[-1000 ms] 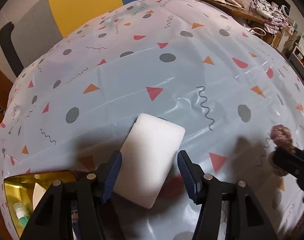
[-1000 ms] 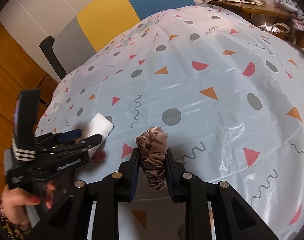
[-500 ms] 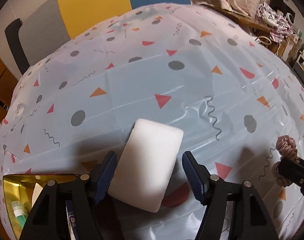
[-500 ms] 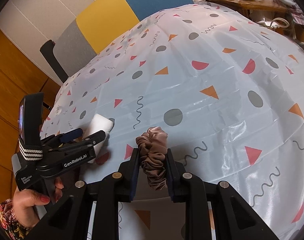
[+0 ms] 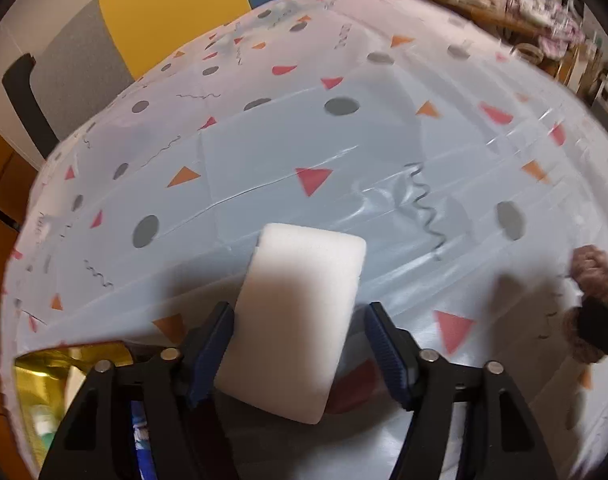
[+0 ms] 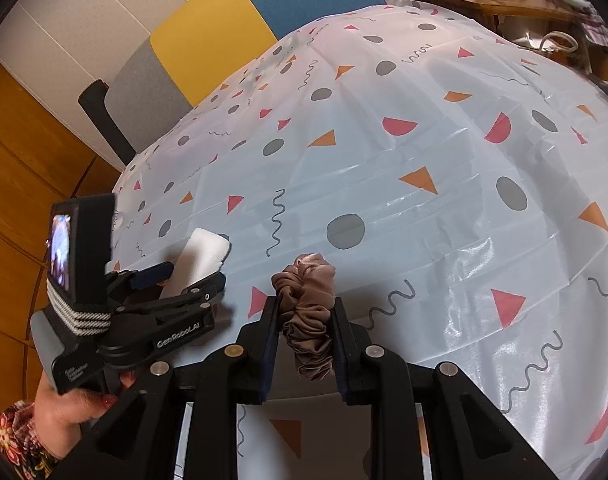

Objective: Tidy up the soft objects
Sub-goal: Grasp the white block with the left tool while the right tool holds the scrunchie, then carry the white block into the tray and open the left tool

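Note:
A white sponge [image 5: 300, 320] lies between the jaws of my left gripper [image 5: 299, 312] above the patterned tablecloth [image 5: 344, 152]. The jaws are closing: the left pad sits at the sponge's edge, and a gap shows at the right pad. In the right wrist view the sponge [image 6: 202, 258] tilts up out of that gripper [image 6: 192, 276]. My right gripper [image 6: 306, 304] is shut on a brown satin scrunchie [image 6: 308, 312], held just over the cloth. The scrunchie [image 5: 592, 272] also shows at the right edge of the left wrist view.
A gold-lined container [image 5: 44, 364] with a small bottle sits below the table's near left edge. A chair [image 6: 208, 48] with grey, yellow and blue panels stands behind the table. A person's hand [image 6: 72, 404] holds the left gripper. Clutter fills the far right [image 5: 544, 12].
The left jaws spread wider around the sponge, then came back in. The left view shifted slightly. The right gripper and scrunchie stayed put.

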Demonstrator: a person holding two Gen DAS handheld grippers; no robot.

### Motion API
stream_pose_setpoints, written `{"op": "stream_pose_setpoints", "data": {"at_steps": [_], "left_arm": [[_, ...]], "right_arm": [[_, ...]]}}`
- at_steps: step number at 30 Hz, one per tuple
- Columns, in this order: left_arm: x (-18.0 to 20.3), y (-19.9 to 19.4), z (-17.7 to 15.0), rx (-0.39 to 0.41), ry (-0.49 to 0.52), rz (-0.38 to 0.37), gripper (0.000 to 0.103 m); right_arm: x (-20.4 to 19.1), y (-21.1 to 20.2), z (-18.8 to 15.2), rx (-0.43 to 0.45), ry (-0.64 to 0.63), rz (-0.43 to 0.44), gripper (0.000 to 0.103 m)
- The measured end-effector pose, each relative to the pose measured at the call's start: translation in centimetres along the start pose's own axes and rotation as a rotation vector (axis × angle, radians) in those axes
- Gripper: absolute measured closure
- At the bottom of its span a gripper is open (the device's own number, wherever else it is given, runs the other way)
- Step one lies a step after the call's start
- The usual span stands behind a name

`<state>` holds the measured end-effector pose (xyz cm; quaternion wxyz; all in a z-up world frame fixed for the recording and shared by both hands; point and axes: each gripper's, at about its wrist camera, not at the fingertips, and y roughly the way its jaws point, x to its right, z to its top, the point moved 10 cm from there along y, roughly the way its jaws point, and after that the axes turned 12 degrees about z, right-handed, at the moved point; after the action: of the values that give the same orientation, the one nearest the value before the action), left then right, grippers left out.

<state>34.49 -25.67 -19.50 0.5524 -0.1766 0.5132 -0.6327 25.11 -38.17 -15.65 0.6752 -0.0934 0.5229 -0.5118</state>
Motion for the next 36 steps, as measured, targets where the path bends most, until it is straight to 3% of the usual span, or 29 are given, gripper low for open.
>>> {"op": "stream_pose_setpoints", "data": {"at_steps": [4, 10, 13, 17, 18, 19, 21, 27, 36], "left_arm": [[1.3, -1.5, -0.4, 0.003, -0.022, -0.169, 0.043], [0.1, -0.5, -0.3, -0.005, -0.034, -0.066, 0.034], [0.6, -0.1, -0.5, -0.007, 0.006, -0.032, 0.03], [1.2, -0.2, -0.8, -0.003, 0.036, -0.004, 0.032], [1.2, -0.4, -0.8, 0.001, 0.033, -0.008, 0.034], [1.3, -0.8, -0.8, 0.005, 0.028, -0.024, 0.045], [1.5, -1.3, -1.4, -0.011, 0.009, -0.077, 0.045], [0.8, -3.8, -2.2, 0.026, -0.027, -0.105, 0.045], [-1.8, -9.6, -5.6, 0.077, -0.154, -0.211, 0.045]], "right_arm": [[0.2, -0.1, 0.1, 0.006, 0.013, 0.001, 0.079], [0.2, -0.2, 0.1, 0.009, 0.013, -0.001, 0.079], [0.2, -0.2, 0.0, 0.007, 0.013, -0.004, 0.079], [0.3, -0.2, 0.2, 0.009, 0.012, -0.006, 0.079], [0.3, -0.2, 0.2, 0.01, 0.012, -0.008, 0.079], [0.4, -0.2, 0.2, 0.011, 0.013, -0.009, 0.079], [0.6, -0.2, 0.2, 0.011, 0.021, -0.011, 0.079], [1.0, -0.4, 0.4, 0.016, 0.029, -0.017, 0.079], [0.9, -0.3, 0.0, 0.007, 0.023, -0.023, 0.079]]}}
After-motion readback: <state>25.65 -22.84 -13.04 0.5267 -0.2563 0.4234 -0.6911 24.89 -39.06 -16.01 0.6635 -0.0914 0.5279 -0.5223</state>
